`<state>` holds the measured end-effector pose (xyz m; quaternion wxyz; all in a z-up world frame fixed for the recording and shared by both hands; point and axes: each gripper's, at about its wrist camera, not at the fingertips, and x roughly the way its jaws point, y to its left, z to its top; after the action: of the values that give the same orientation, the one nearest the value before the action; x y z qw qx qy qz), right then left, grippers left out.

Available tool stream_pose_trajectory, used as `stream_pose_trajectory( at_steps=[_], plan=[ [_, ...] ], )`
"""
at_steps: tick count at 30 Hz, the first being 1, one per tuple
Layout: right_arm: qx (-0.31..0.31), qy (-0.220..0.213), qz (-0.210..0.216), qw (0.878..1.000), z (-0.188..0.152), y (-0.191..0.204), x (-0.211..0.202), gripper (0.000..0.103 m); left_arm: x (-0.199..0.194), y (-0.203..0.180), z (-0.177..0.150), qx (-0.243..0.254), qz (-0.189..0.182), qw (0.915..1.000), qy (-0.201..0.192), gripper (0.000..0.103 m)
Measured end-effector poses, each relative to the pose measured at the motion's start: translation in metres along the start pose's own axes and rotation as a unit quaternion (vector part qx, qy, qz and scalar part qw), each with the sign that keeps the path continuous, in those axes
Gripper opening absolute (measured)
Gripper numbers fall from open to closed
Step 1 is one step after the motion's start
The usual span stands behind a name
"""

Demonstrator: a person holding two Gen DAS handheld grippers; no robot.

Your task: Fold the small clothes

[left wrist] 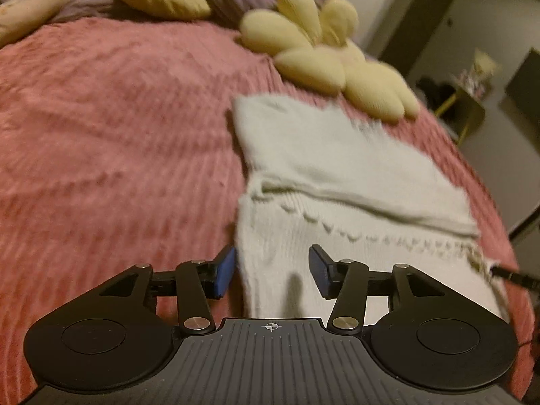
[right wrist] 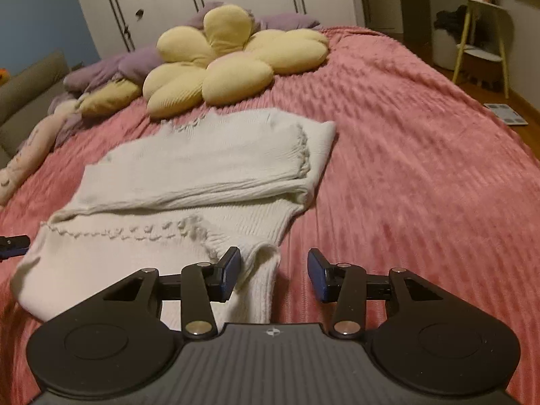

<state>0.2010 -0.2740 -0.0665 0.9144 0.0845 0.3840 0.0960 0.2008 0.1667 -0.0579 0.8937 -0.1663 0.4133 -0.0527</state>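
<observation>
Item: white knit sweater [right wrist: 189, 182], part-folded, lying flat on the pink bedspread [right wrist: 405, 155], near the yellow flower cushion [right wrist: 233, 57].

Left gripper [left wrist: 271, 275], right gripper [right wrist: 274, 275]: jaws half open, holding nothing, straddling the near hem's corners.

Risk: pinching only one layer, or bedspread too, could undo the fold.

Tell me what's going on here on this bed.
A person holding a gripper in each hand is folding a white knit sweater spread on a pink bedspread. The sweater is already partly folded, one layer lying across the body. The left gripper and right gripper both stand open at the sweater's near edge, one at each end; knit lies between the jaws, but the pads do not press on it. A yellow flower cushion sits just beyond the sweater.
</observation>
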Motion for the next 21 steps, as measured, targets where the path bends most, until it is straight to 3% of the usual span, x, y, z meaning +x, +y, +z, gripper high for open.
stream_pose_trajectory(
  at_steps=[3, 8, 11, 16, 17, 21],
  plan=[
    [-0.006, -0.001, 0.013, 1.0, 0.005, 0.006, 0.007, 0.043, 0.012, -0.007, 0.0, 0.0, 0.006, 0.9999, 0.015, 0.047],
    [-0.043, 0.008, 0.025, 0.999, 0.01, 0.021, 0.014, 0.043, 0.01, -0.015, -0.002, 0.022, 0.025, 0.9994, 0.008, 0.022],
    [-0.071, 0.021, 0.033, 0.997, 0.01, 0.028, 0.018, 0.046, 0.006, -0.013, 0.0, 0.017, 0.016, 0.9997, 0.008, 0.016],
    [-0.109, 0.028, 0.045, 0.993, 0.007, 0.031, 0.016, 0.052, 0.001, -0.018, 0.003, 0.029, 0.017, 0.9994, -0.001, 0.015],
    [-0.116, 0.028, 0.041, 0.992, 0.007, 0.032, 0.017, 0.05, -0.001, -0.021, 0.003, 0.032, 0.018, 0.9993, -0.006, 0.015],
    [-0.133, 0.029, 0.027, 0.99, 0.007, 0.035, 0.023, 0.02, -0.005, -0.032, 0.002, 0.052, 0.014, 0.9984, -0.016, 0.015]
  ],
)
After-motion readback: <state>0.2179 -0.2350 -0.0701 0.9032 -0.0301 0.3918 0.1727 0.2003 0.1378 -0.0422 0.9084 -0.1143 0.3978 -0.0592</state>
